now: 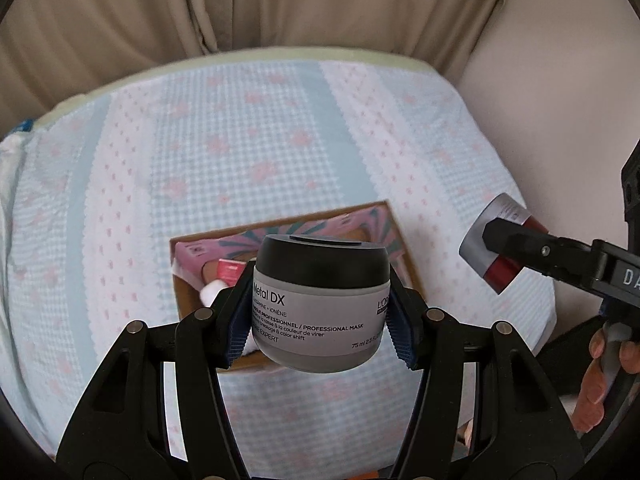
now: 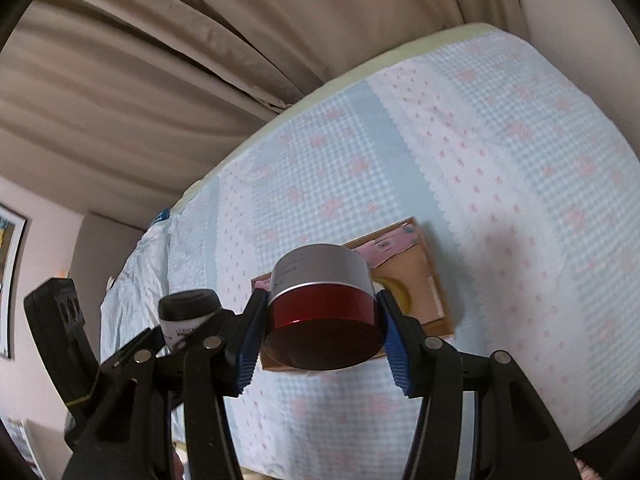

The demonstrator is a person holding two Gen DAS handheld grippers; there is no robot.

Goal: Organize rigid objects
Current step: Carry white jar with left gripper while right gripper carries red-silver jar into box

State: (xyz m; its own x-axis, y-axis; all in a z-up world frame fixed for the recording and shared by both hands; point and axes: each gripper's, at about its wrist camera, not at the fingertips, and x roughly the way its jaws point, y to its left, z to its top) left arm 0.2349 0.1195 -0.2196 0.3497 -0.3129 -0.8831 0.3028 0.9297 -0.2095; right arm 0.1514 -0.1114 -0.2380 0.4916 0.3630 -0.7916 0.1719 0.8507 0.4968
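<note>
Left gripper [image 1: 320,320] pinching a grey jar with a black lid [image 1: 320,304], blue pads pressed on both its sides, held in the air above a cardboard box [image 1: 396,236] lying on the blue-and-pink patterned bedspread [image 1: 200,160]; right gripper [image 2: 320,316] clamped on a silver-and-red round tin [image 2: 324,308], tilted, also aloft over the same box; pink patterned packaging [image 1: 192,252] and a yellow item [image 2: 400,292] inside the box; beige curtain [image 1: 280,4] behind the bed; fingers of a hand [image 1: 600,376] on the right gripper's handle
</note>
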